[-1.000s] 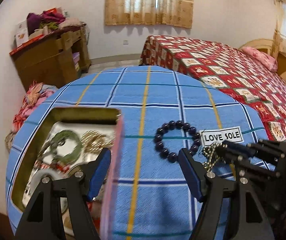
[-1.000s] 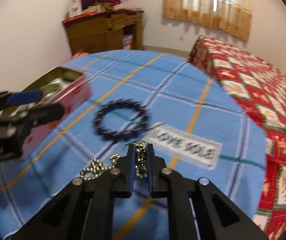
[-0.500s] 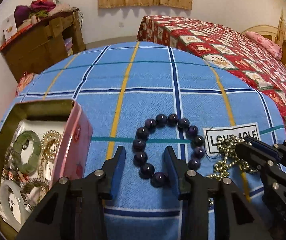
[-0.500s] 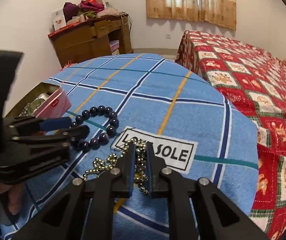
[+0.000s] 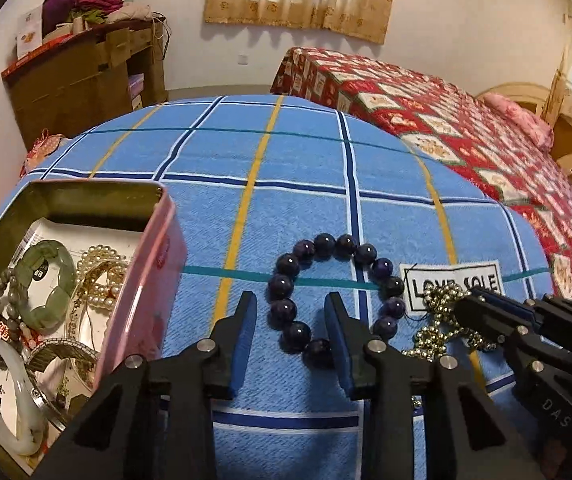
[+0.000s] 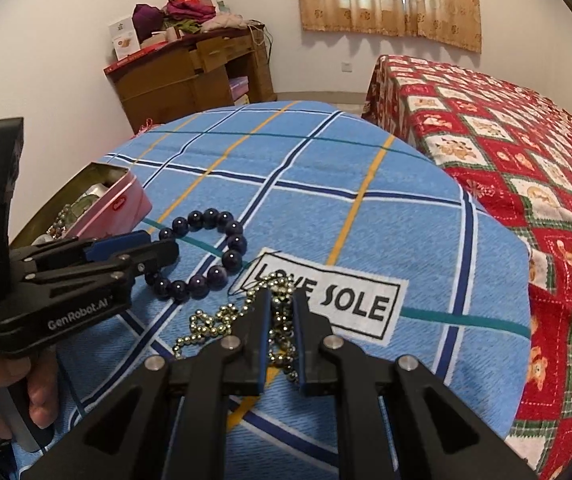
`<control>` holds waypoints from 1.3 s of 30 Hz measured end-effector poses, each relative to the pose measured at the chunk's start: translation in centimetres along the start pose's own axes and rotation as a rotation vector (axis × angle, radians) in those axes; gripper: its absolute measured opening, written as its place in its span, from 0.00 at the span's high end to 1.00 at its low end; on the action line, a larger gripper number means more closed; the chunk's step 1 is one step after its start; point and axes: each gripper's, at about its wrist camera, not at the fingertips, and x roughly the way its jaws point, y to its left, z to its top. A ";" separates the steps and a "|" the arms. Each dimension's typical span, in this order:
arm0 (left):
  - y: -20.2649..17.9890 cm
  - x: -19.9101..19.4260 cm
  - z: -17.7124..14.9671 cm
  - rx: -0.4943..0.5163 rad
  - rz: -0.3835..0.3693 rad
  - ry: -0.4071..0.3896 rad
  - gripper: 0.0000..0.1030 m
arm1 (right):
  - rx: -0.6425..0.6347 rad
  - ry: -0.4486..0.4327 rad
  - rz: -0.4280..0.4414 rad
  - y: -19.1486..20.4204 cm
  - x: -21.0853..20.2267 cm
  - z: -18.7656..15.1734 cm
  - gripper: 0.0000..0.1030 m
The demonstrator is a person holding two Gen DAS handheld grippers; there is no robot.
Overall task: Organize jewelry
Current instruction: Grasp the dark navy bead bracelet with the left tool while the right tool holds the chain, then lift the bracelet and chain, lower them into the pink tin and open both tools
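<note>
A dark purple bead bracelet (image 5: 323,242) lies on the blue plaid cloth (image 5: 286,160). My left gripper (image 5: 289,308) straddles its near-left beads, jaws closing, a gap still showing beside the left pad. From the right wrist view, the left gripper (image 6: 158,248) sits low over the bracelet (image 6: 206,216). My right gripper (image 6: 282,300) is shut on a gold ball chain (image 6: 206,324), whose loose end trails on the cloth. The chain (image 5: 437,300) and right gripper (image 5: 469,300) appear at the right of the left wrist view.
An open pink tin (image 5: 158,248) at left holds a green bracelet (image 5: 46,276), pearls and a white bangle (image 5: 2,400). A "LOVE SOLE" label (image 6: 345,304) lies under the chain. A red quilted bed (image 6: 505,140) stands right, a cluttered wooden desk (image 6: 190,68) behind. A hand (image 6: 38,396) grips the left handle.
My left gripper moved from the tin's edge rightward and down onto the purple bracelet, and its jaws narrowed a lot. The right gripper stayed shut on the gold chain.
</note>
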 end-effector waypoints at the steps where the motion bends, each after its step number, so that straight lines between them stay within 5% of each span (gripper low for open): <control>1: -0.1 0.0 0.0 0.007 -0.001 0.002 0.66 | 0.001 0.001 0.001 0.0 0.0 0.0 0.88; 7: -1.8 0.5 0.0 0.085 -0.010 0.012 0.84 | -0.001 0.001 0.005 0.1 0.0 0.0 0.88; 11: -1.5 0.5 0.0 0.076 -0.040 0.009 0.87 | 0.000 0.001 0.009 0.1 0.1 0.0 0.88; 26: -1.4 -3.2 -0.3 0.075 -0.022 -0.150 0.87 | 0.024 -0.115 0.055 -0.4 -1.9 -0.1 0.88; 39: -0.9 -8.0 0.6 0.066 -0.059 -0.192 0.87 | -0.014 -0.200 0.079 1.8 -6.0 2.1 0.88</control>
